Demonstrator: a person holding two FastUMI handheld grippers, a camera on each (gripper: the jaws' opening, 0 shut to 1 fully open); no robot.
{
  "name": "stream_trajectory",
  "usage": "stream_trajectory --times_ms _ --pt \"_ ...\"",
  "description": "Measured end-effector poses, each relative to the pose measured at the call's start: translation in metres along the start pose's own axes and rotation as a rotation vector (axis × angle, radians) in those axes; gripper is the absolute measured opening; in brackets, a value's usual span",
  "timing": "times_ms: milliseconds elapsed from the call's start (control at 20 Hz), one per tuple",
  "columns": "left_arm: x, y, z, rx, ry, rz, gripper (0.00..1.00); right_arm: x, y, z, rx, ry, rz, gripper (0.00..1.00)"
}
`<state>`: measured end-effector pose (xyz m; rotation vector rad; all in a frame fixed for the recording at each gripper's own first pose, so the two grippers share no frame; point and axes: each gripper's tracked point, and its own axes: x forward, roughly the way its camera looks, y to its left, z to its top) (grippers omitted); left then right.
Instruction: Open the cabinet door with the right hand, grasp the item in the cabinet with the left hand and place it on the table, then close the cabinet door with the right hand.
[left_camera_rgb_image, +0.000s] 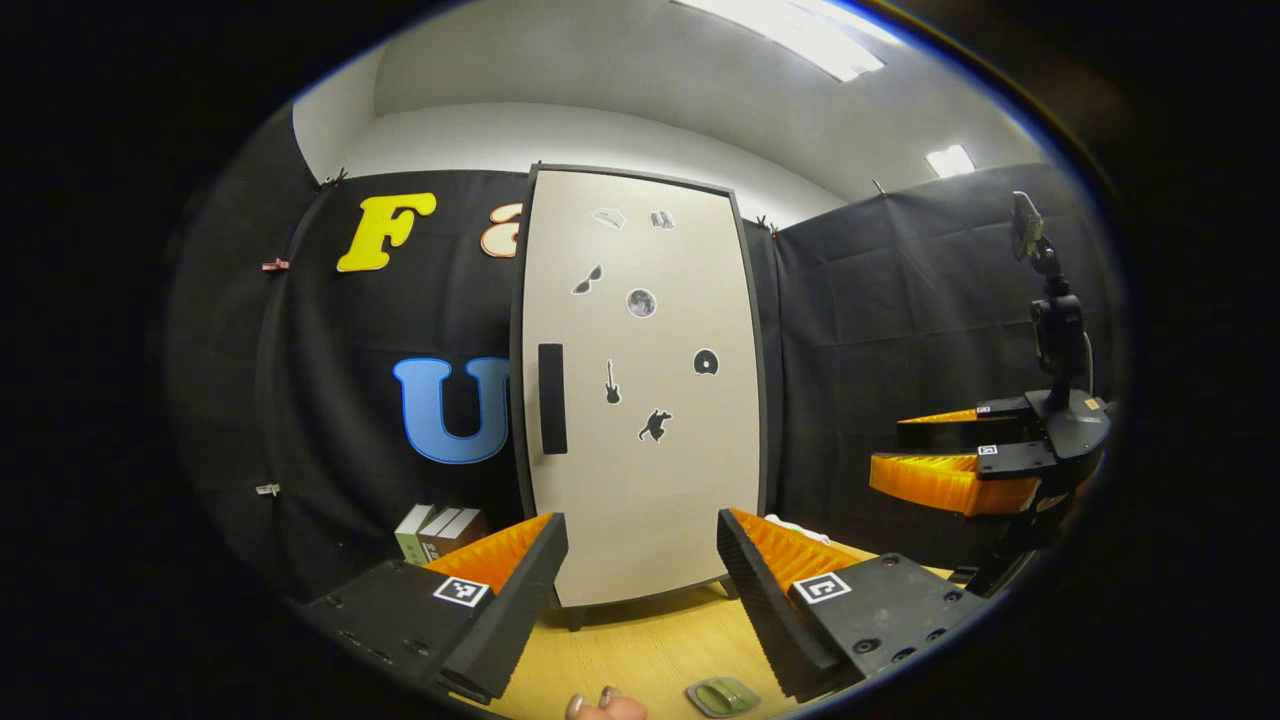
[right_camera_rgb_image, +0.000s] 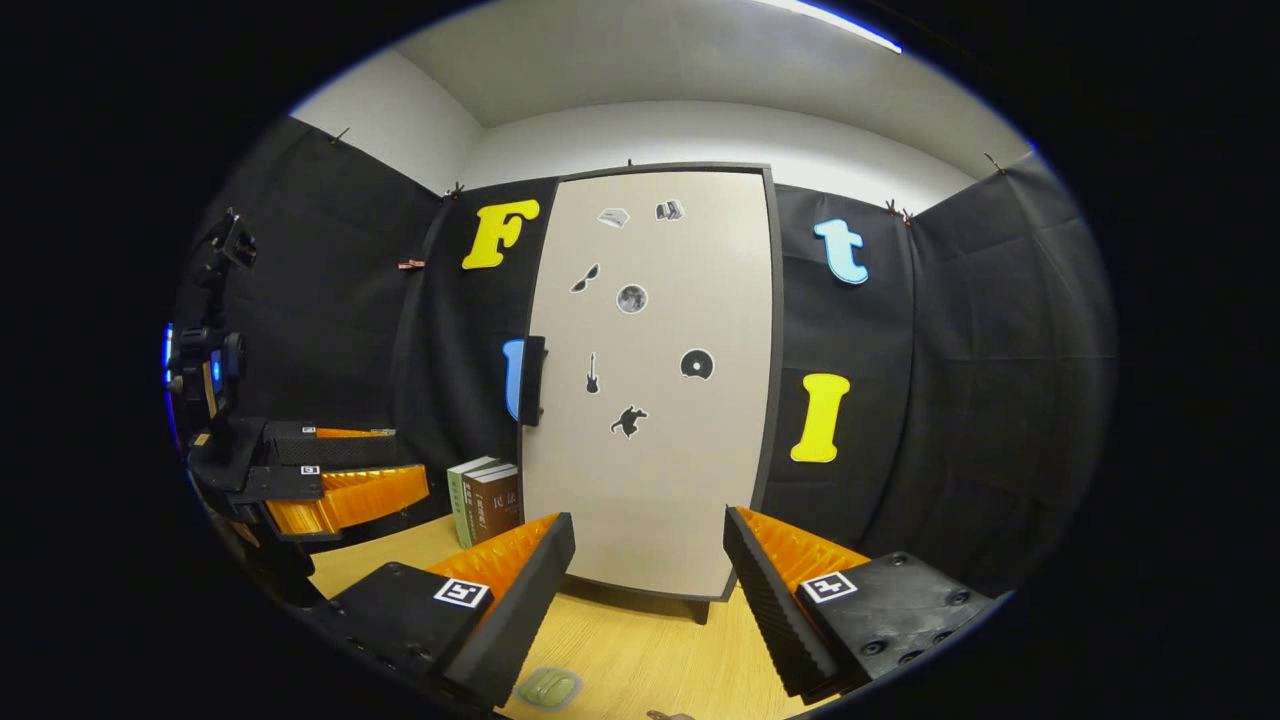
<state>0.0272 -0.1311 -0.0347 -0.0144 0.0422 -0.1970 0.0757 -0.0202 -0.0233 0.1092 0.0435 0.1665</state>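
Note:
A tall beige cabinet (left_camera_rgb_image: 640, 400) stands on the wooden table (left_camera_rgb_image: 650, 650), its door (right_camera_rgb_image: 650, 420) shut, with small stickers on it and a dark vertical handle (left_camera_rgb_image: 552, 398) on its left edge. The handle (right_camera_rgb_image: 532, 380) also shows in the right gripper view. My left gripper (left_camera_rgb_image: 640, 580) is open, a short way in front of the cabinet's lower part, holding nothing. My right gripper (right_camera_rgb_image: 648, 580) is open too, facing the door's lower half with nothing between its fingers. Each gripper shows at the side of the other's view: the right gripper (left_camera_rgb_image: 950, 465), the left gripper (right_camera_rgb_image: 335, 480). The cabinet's inside is hidden.
Several books (right_camera_rgb_image: 483, 500) stand upright on the table left of the cabinet. A small green object (left_camera_rgb_image: 722, 696) lies on the table near the front edge; it is also low in the right gripper view (right_camera_rgb_image: 548, 688). Fingertips of a hand (left_camera_rgb_image: 600, 706) show at the bottom.

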Motion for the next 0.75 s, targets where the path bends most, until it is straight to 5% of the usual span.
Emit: stream_trajectory --times_ms 750 --pt "0.0025 -0.0026 -0.0027 0.0 0.009 -0.004 0.94 0.0014 0.0001 -0.0015 -0.003 0.0 0.007 0.97"
